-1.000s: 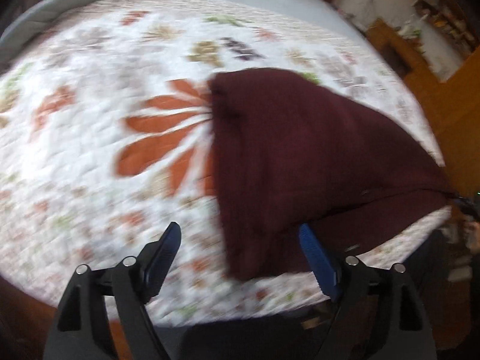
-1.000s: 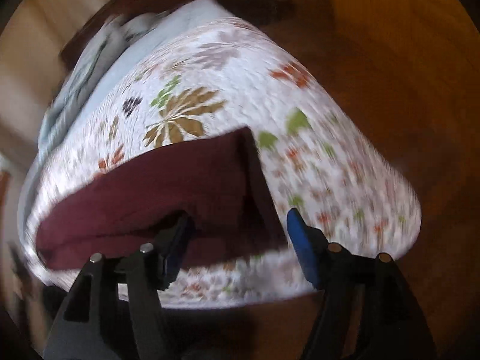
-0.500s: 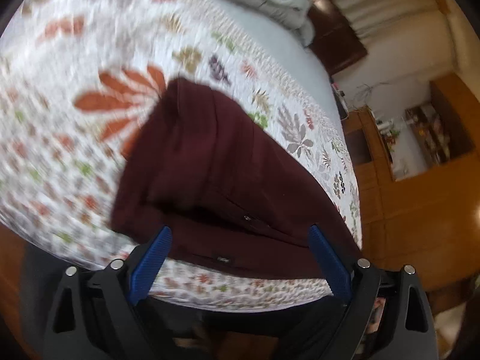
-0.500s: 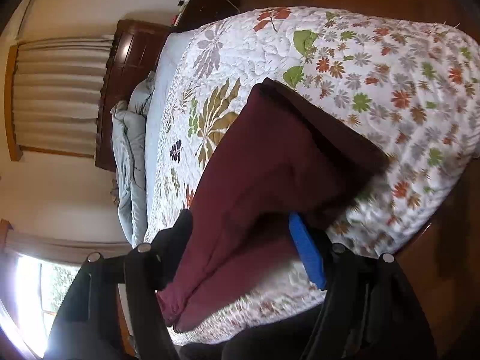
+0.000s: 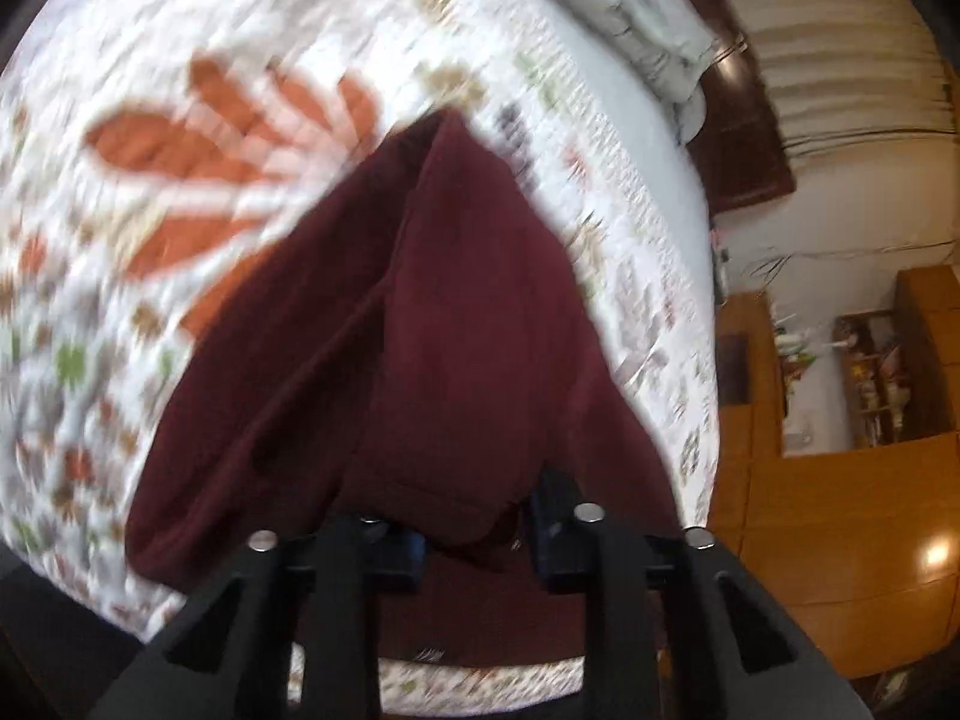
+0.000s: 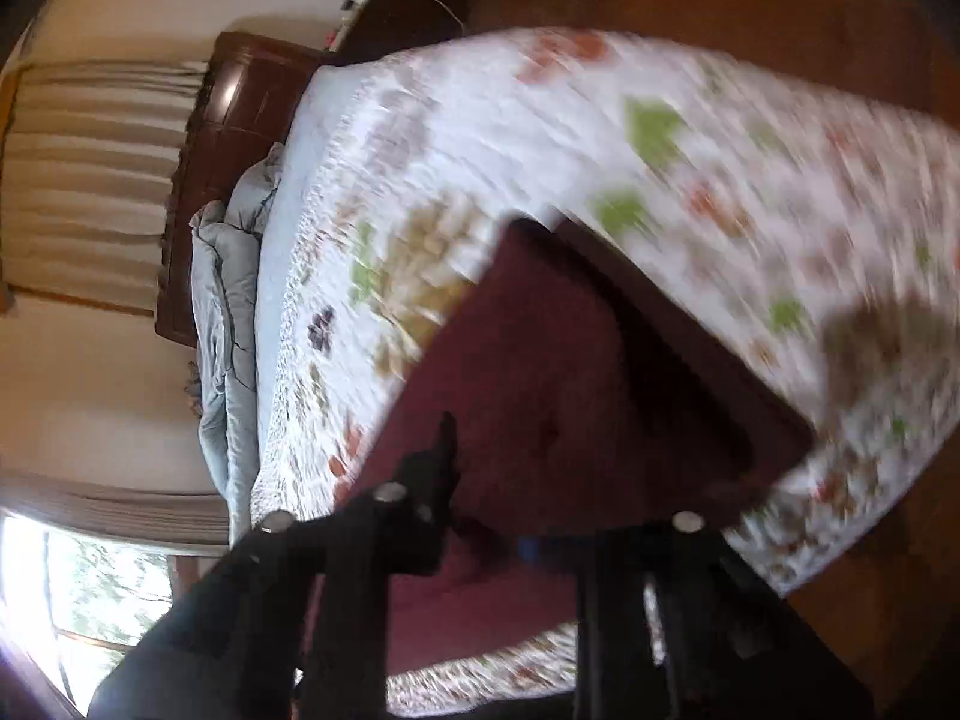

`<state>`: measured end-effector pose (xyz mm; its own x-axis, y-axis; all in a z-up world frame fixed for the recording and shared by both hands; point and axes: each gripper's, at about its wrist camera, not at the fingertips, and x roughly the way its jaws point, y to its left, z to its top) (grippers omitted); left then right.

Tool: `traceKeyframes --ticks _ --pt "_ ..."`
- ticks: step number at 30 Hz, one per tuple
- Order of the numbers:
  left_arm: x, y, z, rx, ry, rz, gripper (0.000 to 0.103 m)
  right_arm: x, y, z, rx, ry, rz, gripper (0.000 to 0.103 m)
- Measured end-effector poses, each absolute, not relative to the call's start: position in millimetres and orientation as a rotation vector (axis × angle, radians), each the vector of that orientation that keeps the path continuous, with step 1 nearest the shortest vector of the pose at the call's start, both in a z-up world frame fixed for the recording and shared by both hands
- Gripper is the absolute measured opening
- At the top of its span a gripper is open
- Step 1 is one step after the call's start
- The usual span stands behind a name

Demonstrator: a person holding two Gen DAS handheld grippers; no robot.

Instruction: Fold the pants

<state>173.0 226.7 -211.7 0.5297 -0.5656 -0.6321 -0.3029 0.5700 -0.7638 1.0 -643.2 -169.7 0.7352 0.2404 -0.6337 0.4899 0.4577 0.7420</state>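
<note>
While the fabric bunches right at the lens, the left hand-held gripper (image 5: 477,531) has its blue-padded fingers drawn in on a lifted fold of the maroon pants (image 5: 456,324), so it reads as clenched on the cloth near the closest hem. On the other side, the right hand-held gripper (image 6: 486,516) sits with the pants (image 6: 576,384) running between its fingers; blur and cloth hide the pads, so I cannot tell whether it is clamped or merely resting there.

Beyond both grippers the pants lie on the floral quilt (image 5: 180,192) near the foot edge of the bed, already doubled into a broad layered shape that narrows toward the far end. Judging from that, at least one fold is done and a further fold looks under way, with final squaring left.

Further off are the bunched grey duvet (image 5: 636,18), the dark headboard (image 6: 222,138) and striped curtains (image 6: 90,180).

Half a second ago both grippers stood spread wide just short of the near edge; now the left has closed in on the fabric, the cloth has risen toward the cameras, and both views are smeared by motion.
</note>
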Motion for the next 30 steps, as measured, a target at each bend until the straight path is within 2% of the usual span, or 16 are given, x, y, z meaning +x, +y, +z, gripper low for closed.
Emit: traceKeyframes --ticks 3,5,11,15,20,24,26,29,30 --pt "161.9 234.3 -156.7 -0.993 0.858 -0.263 0.017 0.3 -628.9 -98.5 0.952 0.615 -0.089 0.011" --pt "147.1 246.1 -144.9 -1.025 0.811 -0.280 0.016 -11.4 -625.2 -91.2 0.905 0.588 -0.096 0.011" --pt "128.6 259.9 -241.3 -1.123 1.036 -0.125 0.015 -29.3 -647.9 -205.1 1.046 0.760 -0.205 0.012" --pt "115.7 255.9 -249.1 -1.147 1.034 -0.129 0.015 -30.4 -646.8 -207.2 1.054 0.745 -0.202 0.012" --pt "112.4 251.1 -226.8 -1.083 0.995 -0.158 0.015 -21.6 -643.5 -185.6 1.010 0.735 -0.192 0.012" --pt "93.7 258.3 -244.4 -1.096 1.036 -0.131 0.015 -19.6 -641.1 -205.5 0.986 0.802 -0.227 0.013" --pt "91.5 260.7 -246.2 -1.100 1.033 -0.130 0.015 -22.6 -641.5 -207.7 1.002 0.784 -0.223 0.015" --pt "90.4 259.0 -241.1 -1.072 1.028 -0.135 0.016 -24.5 -635.9 -199.0 0.960 0.799 -0.232 0.027" --pt "91.4 258.2 -241.1 -1.071 1.034 -0.136 0.016 -27.2 -632.6 -191.6 0.927 0.803 -0.251 0.036"
